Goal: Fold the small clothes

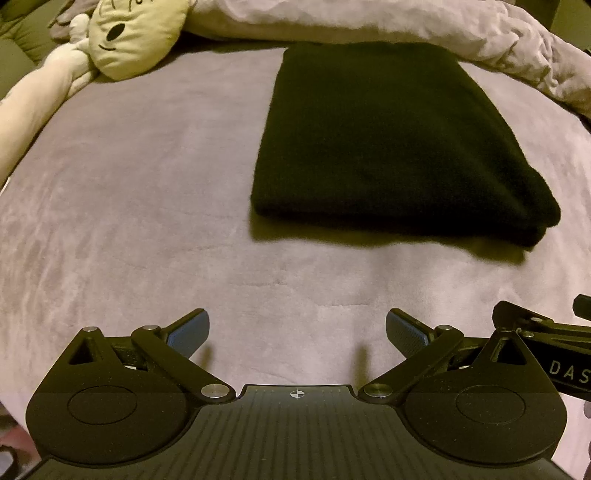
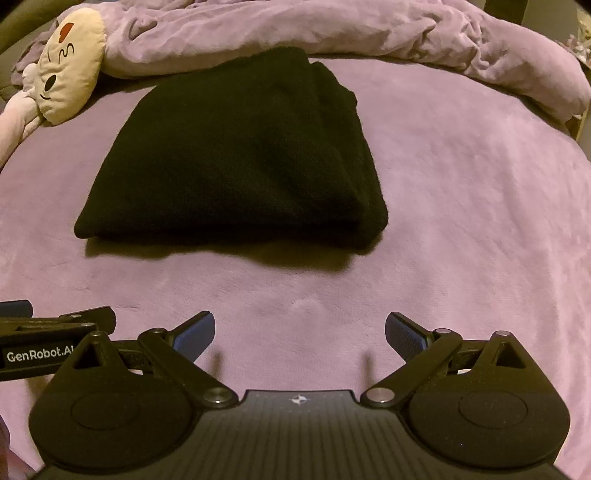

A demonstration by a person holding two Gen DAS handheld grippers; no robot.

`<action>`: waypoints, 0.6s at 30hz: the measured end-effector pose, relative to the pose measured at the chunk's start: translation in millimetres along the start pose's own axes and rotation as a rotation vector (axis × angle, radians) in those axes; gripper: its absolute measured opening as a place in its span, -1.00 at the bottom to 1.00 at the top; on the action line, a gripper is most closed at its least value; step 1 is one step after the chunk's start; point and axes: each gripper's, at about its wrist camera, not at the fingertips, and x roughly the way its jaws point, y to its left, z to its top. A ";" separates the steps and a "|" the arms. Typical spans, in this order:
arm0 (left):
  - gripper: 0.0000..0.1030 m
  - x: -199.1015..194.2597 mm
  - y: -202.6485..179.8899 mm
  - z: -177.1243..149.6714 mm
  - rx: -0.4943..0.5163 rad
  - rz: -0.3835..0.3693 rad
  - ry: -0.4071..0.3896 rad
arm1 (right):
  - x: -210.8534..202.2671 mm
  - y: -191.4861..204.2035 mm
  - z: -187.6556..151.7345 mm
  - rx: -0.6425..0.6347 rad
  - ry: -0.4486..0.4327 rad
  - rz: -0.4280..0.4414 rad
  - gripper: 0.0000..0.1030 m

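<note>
One black garment [image 1: 391, 147] lies folded into a thick, roughly rectangular stack on the bed cover [image 1: 129, 221], toward its far edge, with its back end touching the crumpled duvet [image 1: 406, 22] heaped along that edge. My right camera shows what the left cannot: on the stack's right side the layers [image 2: 351, 122] are stepped and loosely bunched, several folds showing one over another, while from the left the same garment reads as one smooth slab with a rounded near-right corner. The near folded edge casts a shadow on the cover just in front of it. Nothing touches the garment. My left claw [image 1: 297, 330] hangs over bare cover nearer to me, fingers spread wide, holding nothing; my right claw [image 2: 300, 332] is the same, fingers spread wide and empty, well short of the stack's near edge. The two claws sit just beside each other: the left view catches the right one's body at its right rim, and the right view catches the left one's body, with its white lettering, at its left rim. At the far left corner of the bed lies one plush toy [image 2: 70, 62], a pale flat face with a long limb trailing toward the left edge; only the right view shows a red mark on its forehead. I count one garment, one toy, one duvet, two claws.
</note>
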 end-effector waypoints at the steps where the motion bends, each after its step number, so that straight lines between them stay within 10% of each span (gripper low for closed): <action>1: 1.00 -0.2 0.3 0.1 0.000 0.002 -0.002 | 0.0 0.6 0.1 0.000 -0.001 -0.001 0.92; 18: 1.00 -7.0 -2.5 0.6 0.005 0.007 -0.011 | -3.1 2.6 0.7 0.009 -0.013 0.008 0.92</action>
